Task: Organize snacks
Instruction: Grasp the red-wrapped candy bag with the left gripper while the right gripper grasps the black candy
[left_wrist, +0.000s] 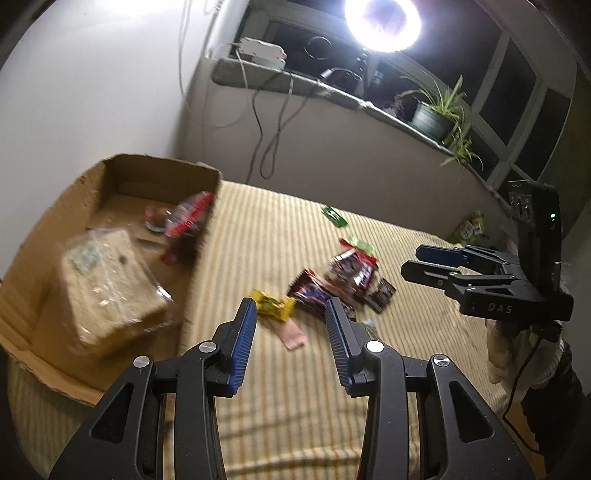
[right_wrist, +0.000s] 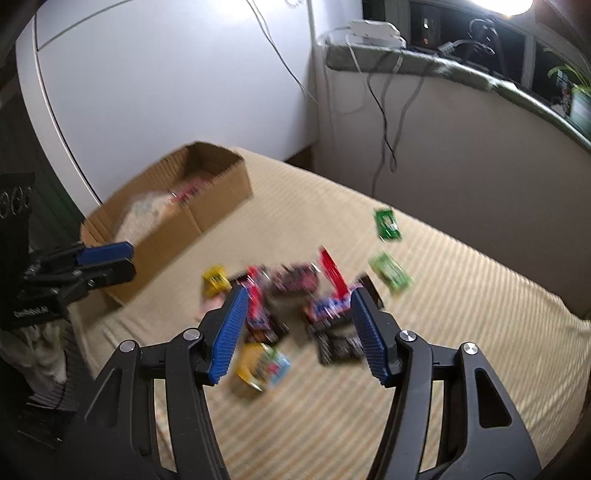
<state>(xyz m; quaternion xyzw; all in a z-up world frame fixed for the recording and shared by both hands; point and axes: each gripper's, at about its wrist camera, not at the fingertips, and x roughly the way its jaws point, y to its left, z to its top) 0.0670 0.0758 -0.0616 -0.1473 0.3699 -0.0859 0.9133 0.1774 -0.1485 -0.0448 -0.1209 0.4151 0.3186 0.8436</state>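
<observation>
On the striped bed, loose snack packets lie scattered beside the cardboard box, which holds a wrapped bread loaf, likely as the collection point. The left claw gapes wide and empty; the right claw, equally wide, hovers over the pile, seemingly to pick 1.
</observation>
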